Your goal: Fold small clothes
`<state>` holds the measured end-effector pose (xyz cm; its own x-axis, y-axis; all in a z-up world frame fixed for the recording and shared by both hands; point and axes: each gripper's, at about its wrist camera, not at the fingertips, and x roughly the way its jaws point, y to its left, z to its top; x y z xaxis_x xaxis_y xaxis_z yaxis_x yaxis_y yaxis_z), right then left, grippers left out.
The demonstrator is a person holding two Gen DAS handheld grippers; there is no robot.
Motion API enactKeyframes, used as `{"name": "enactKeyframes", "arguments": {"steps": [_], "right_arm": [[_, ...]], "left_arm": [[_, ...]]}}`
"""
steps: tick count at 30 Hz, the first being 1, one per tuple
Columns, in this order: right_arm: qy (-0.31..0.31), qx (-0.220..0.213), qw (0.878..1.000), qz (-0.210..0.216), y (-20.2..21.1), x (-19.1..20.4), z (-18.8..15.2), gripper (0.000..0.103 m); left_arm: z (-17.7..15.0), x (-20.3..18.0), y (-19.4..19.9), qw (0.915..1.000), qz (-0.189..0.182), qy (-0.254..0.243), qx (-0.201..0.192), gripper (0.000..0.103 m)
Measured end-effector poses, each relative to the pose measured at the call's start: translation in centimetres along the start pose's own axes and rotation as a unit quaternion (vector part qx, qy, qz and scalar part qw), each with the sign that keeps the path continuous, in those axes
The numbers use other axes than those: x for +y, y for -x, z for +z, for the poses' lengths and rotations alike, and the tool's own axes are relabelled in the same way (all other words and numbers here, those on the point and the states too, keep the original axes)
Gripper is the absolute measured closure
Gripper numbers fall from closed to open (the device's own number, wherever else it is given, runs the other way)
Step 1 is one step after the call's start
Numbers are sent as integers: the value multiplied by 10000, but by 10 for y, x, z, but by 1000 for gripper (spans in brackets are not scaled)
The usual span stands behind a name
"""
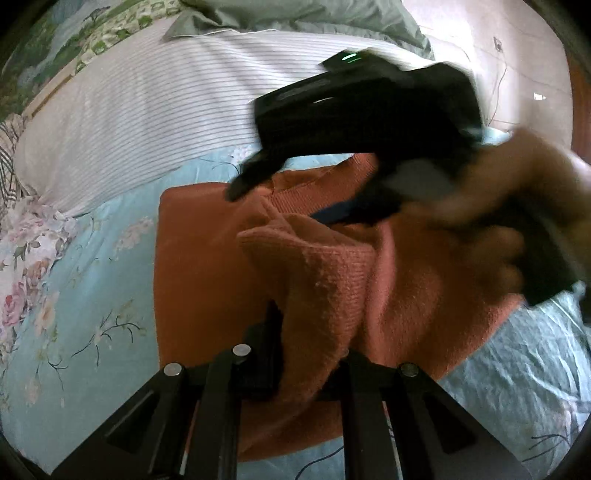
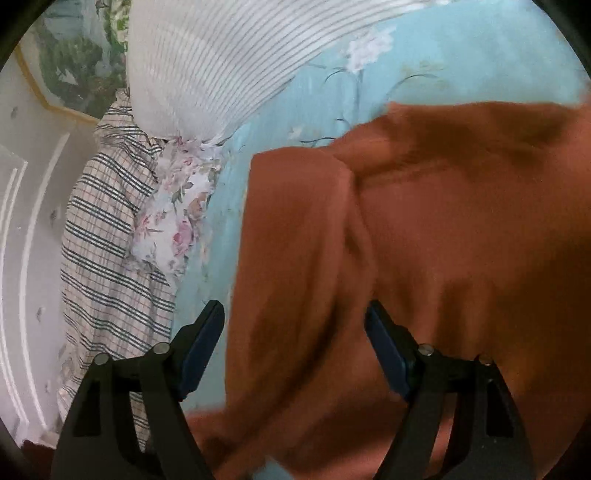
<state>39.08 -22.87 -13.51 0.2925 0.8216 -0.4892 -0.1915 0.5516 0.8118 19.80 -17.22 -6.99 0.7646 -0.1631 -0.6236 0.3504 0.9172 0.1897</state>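
Note:
An orange knitted garment (image 1: 207, 258) lies on the light blue floral bed sheet (image 1: 74, 302). My left gripper (image 1: 306, 350) is shut on a raised fold of the orange garment, which bunches up between its fingers. My right gripper (image 2: 295, 317) is open, its blue-padded fingers (image 2: 201, 350) spread wide over the orange garment (image 2: 424, 258), which lies between and under them. In the left wrist view the right gripper (image 1: 243, 184) shows blurred above the garment's far edge, held by a hand (image 1: 517, 206).
A white striped pillow (image 1: 147, 122) lies at the back of the bed. A green quilt (image 1: 303, 18) is behind it. A plaid cloth (image 2: 107, 258) hangs at the bed's left edge, beside a white wall (image 2: 26, 258).

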Motion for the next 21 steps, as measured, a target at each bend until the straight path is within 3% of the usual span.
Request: {"name": "enactKeyframes", "arguments": {"steps": [2,6,11,16,21], "right_arm": [[80,46,9999,-50,-13,3,8,79],[526,-414,9976,155,18,28,7,85],[1138,-946,9888,-190,98,48,-4,85],[974,-1062,9855,-896,146,6,-14,85],[661,-1085,9847,-1193,159,-39,-20,85]], "left_arm": [[0,2,4,10000,-53,49,-5,93],[14,-2,16,9998,-179,9,-98,94],[43,-22,39,9946,-943,230,-372,94],[63,-67,17,9866,-1575,342,-251,94],[66,-108,-8,9828,-1837,157,-21,94]]}}
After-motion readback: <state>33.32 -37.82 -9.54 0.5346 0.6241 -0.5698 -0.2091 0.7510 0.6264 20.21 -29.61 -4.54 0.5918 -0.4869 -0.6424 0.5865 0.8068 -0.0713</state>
